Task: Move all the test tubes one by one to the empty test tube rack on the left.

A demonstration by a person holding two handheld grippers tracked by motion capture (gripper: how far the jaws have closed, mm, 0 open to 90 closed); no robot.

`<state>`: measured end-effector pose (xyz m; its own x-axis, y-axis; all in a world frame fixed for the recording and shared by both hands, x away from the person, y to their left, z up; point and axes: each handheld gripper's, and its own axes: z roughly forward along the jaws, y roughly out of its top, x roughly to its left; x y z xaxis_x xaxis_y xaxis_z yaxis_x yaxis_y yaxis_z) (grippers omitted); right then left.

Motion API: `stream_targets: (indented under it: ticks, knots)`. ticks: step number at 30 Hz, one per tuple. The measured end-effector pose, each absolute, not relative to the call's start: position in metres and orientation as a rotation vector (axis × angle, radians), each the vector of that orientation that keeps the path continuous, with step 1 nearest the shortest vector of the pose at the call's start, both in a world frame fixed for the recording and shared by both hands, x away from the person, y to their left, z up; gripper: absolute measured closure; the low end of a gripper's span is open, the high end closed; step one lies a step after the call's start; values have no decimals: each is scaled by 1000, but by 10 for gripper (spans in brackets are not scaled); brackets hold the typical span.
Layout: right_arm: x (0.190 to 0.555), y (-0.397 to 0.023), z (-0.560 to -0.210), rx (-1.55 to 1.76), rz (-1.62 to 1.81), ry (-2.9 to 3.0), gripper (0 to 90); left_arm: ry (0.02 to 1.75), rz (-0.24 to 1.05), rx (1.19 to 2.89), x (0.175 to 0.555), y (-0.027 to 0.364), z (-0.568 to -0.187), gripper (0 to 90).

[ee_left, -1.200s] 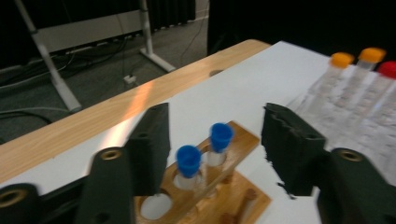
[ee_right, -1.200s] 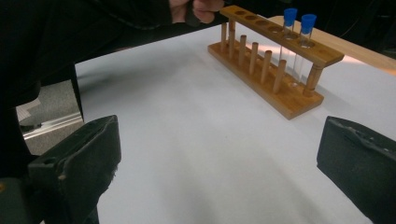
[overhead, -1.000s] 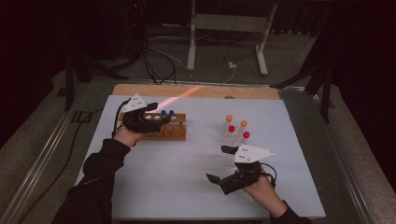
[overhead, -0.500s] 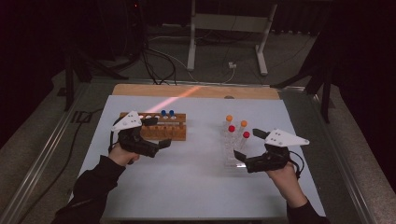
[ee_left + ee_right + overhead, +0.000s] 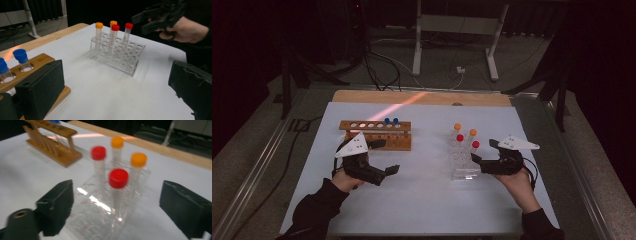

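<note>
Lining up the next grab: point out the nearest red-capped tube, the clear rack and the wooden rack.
Nearest red-capped tube [image 5: 118, 178], right gripper view, on its cap.
Clear rack [image 5: 130, 65], left gripper view, front wall.
Wooden rack [image 5: 377, 126], high view, top bar.

On the desk [image 5: 422, 200] the wooden rack [image 5: 377, 134] stands left and the clear rack [image 5: 462, 159] right, well apart. Two tubes [image 5: 391, 123] sit toward the wooden rack's right end; four tubes [image 5: 460, 141] stand upright in the clear one (apparently its far half). The left tool [image 5: 387, 157] lies just before the wooden rack, the right tool [image 5: 478, 159] beside the clear rack's right.
</note>
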<state>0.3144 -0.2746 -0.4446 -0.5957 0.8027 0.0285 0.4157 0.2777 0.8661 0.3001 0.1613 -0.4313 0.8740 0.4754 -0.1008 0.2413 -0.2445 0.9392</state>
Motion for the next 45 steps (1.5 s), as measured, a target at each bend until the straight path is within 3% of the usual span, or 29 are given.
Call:
stream_targets:
  ticks: [3, 6, 10, 22, 31, 45]
  knots:
    - [318, -272, -454, 1096, 1226, 2171, 227, 542, 241, 1836, 300, 162, -433, 13]
    - [321, -269, -460, 1089, 1202, 2177, 392, 541, 236, 1838, 299, 162, -434, 14]
    - [323, -266, -463, 1073, 1139, 2180, 532, 535, 242, 1842, 299, 162, -435, 13]
    - [327, -260, -467, 1055, 1114, 2202, 737, 524, 239, 1841, 298, 162, -434, 13]
    - [324, -259, -459, 1043, 1124, 2179, 748, 526, 232, 1839, 298, 162, -433, 14]
    - [299, -265, -411, 956, 1209, 2049, 749, 525, 228, 1838, 297, 162, -431, 14]
